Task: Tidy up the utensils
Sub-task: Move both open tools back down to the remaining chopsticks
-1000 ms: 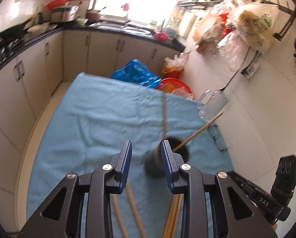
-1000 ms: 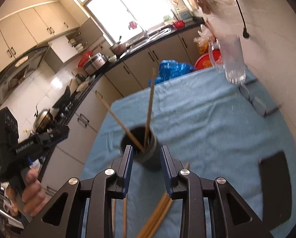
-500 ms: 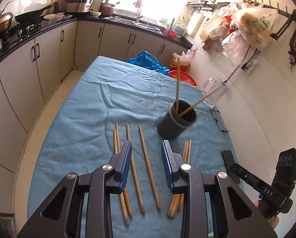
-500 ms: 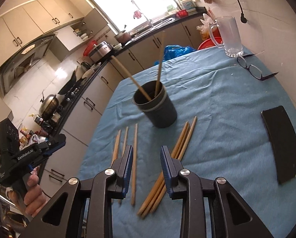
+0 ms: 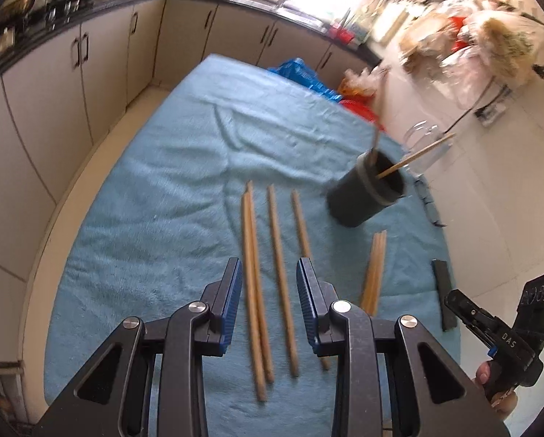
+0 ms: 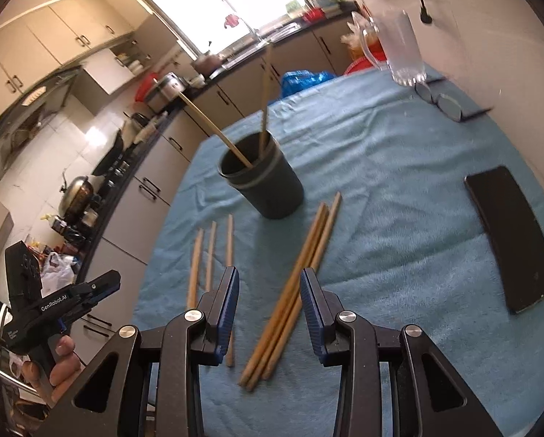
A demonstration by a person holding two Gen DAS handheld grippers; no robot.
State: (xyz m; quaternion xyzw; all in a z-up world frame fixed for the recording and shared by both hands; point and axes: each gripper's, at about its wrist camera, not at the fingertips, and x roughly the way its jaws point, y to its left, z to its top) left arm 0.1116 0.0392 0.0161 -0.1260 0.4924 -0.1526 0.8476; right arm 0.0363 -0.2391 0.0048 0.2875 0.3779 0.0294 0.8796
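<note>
A blue towel (image 6: 399, 189) covers the counter, carrying a dark holder cup (image 6: 268, 185), a black phone (image 6: 512, 236), a glass mug (image 6: 403, 51) and eyeglasses (image 6: 439, 100). Loose chopsticks (image 6: 293, 291) lie before the cup. Left tongs (image 5: 268, 291) gape empty over two sticks; right tongs (image 6: 269, 298) are opening around a bundle, untouched.

left gripper (image 5: 268, 267) angled down, fingers parted and empty, right gripper (image 6: 269, 277) fingers opening, empty
</note>
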